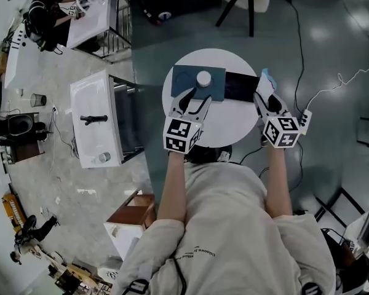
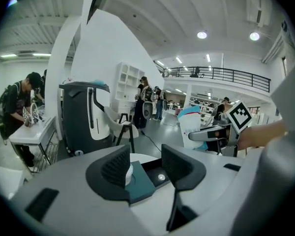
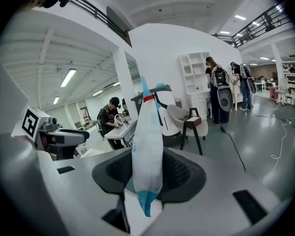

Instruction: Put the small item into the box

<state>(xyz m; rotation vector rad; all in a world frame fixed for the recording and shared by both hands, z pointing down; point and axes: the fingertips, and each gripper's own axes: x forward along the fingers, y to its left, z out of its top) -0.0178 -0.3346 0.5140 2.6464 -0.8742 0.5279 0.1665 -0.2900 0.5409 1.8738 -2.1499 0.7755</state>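
Packet (image 3: 146,132), judged light, soft & slippery, is pinched mid-body in R gripper (image 3: 148,173) just right of box (image 1: 240,86); L gripper (image 1: 194,105) is spread wide, empty, w/ white puck (image 1: 203,78) on teal tray (image 1: 183,78) just ahead.

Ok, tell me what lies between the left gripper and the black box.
The teal tray, carrying the white round item, fills that stretch up to the black box; head view shows it, the left gripper view too.

In the left gripper view a jaw hid half the white item (image 2: 129,174). The right gripper (image 1: 267,97) covered the right end of the black box (image 1: 240,86).
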